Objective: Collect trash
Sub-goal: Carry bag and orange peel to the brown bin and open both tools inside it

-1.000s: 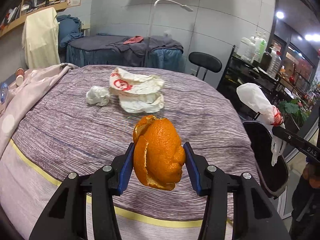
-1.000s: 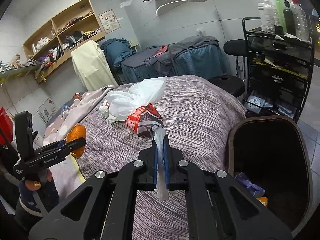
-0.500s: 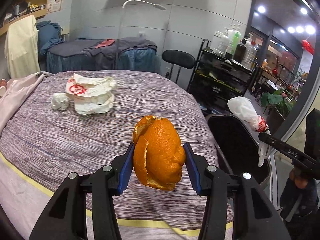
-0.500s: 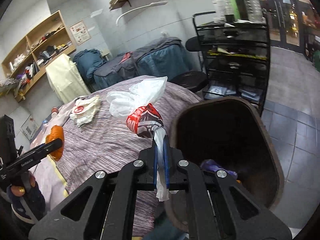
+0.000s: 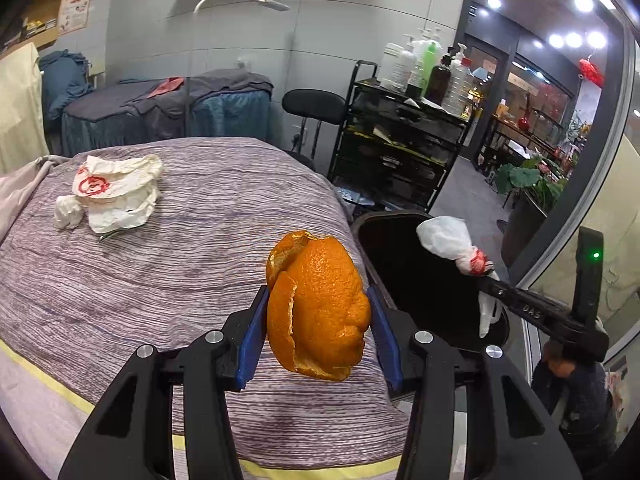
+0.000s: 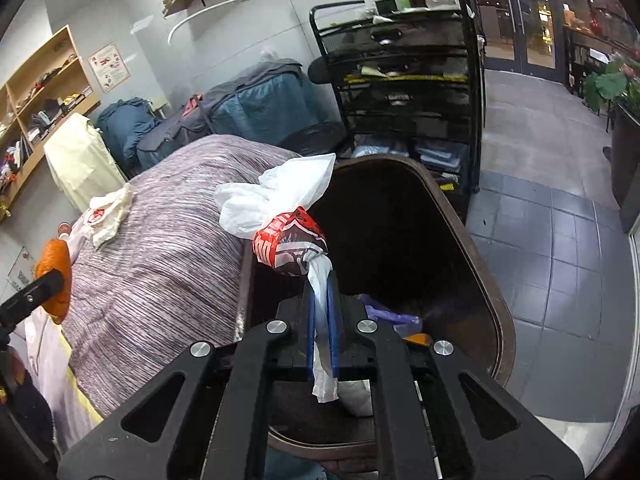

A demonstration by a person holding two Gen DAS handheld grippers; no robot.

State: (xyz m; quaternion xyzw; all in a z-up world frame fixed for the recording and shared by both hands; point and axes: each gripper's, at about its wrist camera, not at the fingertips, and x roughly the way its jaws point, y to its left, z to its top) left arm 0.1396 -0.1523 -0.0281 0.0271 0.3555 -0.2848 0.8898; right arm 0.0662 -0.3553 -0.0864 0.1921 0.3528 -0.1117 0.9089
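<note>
My left gripper (image 5: pixel 318 312) is shut on a piece of orange peel (image 5: pixel 316 308), held above the striped bed cover near the dark trash bin (image 5: pixel 384 220). The peel (image 6: pixel 54 276) also shows at the left edge of the right wrist view. My right gripper (image 6: pixel 322 304) is shut on a thin tail of a white plastic bag with red print (image 6: pixel 280 208). The bag hangs over the bin's (image 6: pixel 496 312) open mouth. In the left wrist view the same bag (image 5: pixel 452 240) sits over the bin's right side. A crumpled white paper bag (image 5: pixel 116 192) and a tissue wad (image 5: pixel 68 212) lie on the bed.
The bin holds purple (image 6: pixel 384 308) and orange scraps at its bottom. A black wire cart (image 5: pixel 400 152) with bottles stands behind the bin, beside a black stool (image 5: pixel 316 106). Grey floor tiles (image 6: pixel 560 240) spread to the right. Another bed with dark bedding (image 5: pixel 160 112) stands against the wall.
Both grippers have swung from over the bed toward the bin. The plastic bag now hangs over the bin's mouth, lower than before. The peel has come close to the bin's rim.
</note>
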